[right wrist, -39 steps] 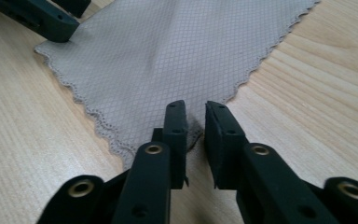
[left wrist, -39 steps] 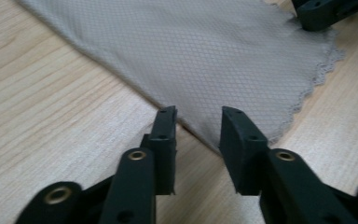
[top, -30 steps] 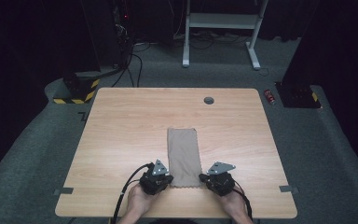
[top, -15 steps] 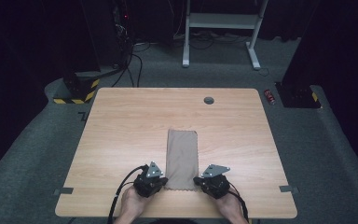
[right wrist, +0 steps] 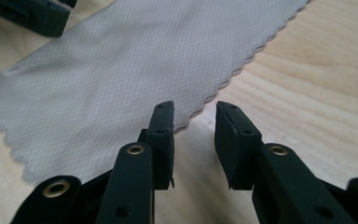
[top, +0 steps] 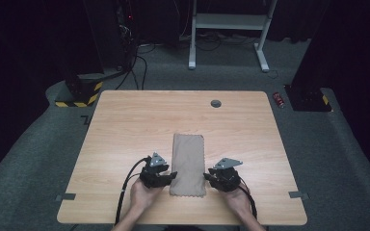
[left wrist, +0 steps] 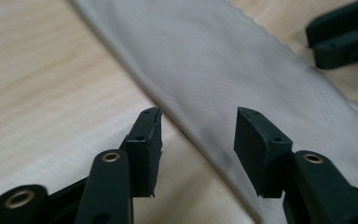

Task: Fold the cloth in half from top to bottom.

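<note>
High view showed a folded beige cloth [top: 189, 164] lying flat on the near half of the wooden table [top: 125, 125], its long sides running away from the person. The left gripper [top: 170, 177] sat just beside its near left edge and the right gripper [top: 208, 178] beside its near right edge. Both pairs of jaws had just been opening and stood apart, pressing on nothing, with the cloth edge running past each gap. Judging from this, the fold had been let go. To do the release well, each hand should draw back level and clear of the scalloped hem, so that no pad drags the layers askew.
</note>
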A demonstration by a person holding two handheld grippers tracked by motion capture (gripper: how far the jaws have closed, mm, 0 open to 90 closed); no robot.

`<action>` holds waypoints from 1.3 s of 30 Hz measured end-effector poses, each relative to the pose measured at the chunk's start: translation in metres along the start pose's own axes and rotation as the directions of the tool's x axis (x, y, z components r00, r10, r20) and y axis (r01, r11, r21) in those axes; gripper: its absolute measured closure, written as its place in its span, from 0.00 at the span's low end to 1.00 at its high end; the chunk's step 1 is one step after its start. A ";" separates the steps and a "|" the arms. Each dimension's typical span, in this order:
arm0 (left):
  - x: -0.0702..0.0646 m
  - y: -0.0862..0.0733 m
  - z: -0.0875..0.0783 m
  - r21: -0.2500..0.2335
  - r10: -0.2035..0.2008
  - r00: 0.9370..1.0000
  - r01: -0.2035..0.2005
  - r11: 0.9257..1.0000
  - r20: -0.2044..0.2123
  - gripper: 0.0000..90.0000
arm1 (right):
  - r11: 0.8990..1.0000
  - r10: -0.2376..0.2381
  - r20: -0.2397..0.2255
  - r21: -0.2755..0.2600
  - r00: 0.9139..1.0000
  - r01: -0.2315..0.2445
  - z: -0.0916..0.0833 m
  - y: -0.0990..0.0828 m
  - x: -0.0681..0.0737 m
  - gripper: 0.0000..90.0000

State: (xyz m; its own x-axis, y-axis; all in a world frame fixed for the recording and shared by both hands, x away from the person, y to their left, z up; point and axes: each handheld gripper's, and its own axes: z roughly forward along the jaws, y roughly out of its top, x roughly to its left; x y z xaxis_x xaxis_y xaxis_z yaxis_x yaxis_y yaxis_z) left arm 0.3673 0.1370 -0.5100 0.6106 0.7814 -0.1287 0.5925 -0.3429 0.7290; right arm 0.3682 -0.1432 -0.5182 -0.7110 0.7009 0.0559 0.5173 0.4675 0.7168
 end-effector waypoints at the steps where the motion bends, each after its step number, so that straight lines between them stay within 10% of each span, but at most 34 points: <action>1: 0.004 0.003 0.001 -0.009 -0.010 1.000 0.010 1.000 -0.009 0.56 | 1.000 0.003 0.003 -0.009 1.000 -0.003 0.001 0.001 -0.002 0.74; 13: 0.030 0.025 0.030 -0.008 -0.060 0.994 0.059 0.998 -0.091 0.54 | 0.998 0.062 0.017 -0.002 0.998 -0.062 0.013 0.014 -0.015 0.64; 39: 0.064 0.070 0.051 0.000 -0.126 0.986 0.127 0.992 -0.111 0.48 | 0.994 0.103 0.019 -0.030 0.995 -0.102 0.031 0.060 -0.032 0.77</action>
State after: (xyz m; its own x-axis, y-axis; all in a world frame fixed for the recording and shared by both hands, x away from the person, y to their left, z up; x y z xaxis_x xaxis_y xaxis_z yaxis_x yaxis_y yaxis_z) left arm 0.4748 0.1359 -0.5014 0.4688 0.8715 -0.1439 0.6653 -0.2412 0.7066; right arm 0.4367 -0.1207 -0.4991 -0.6451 0.7552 0.1164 0.5729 0.3772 0.7277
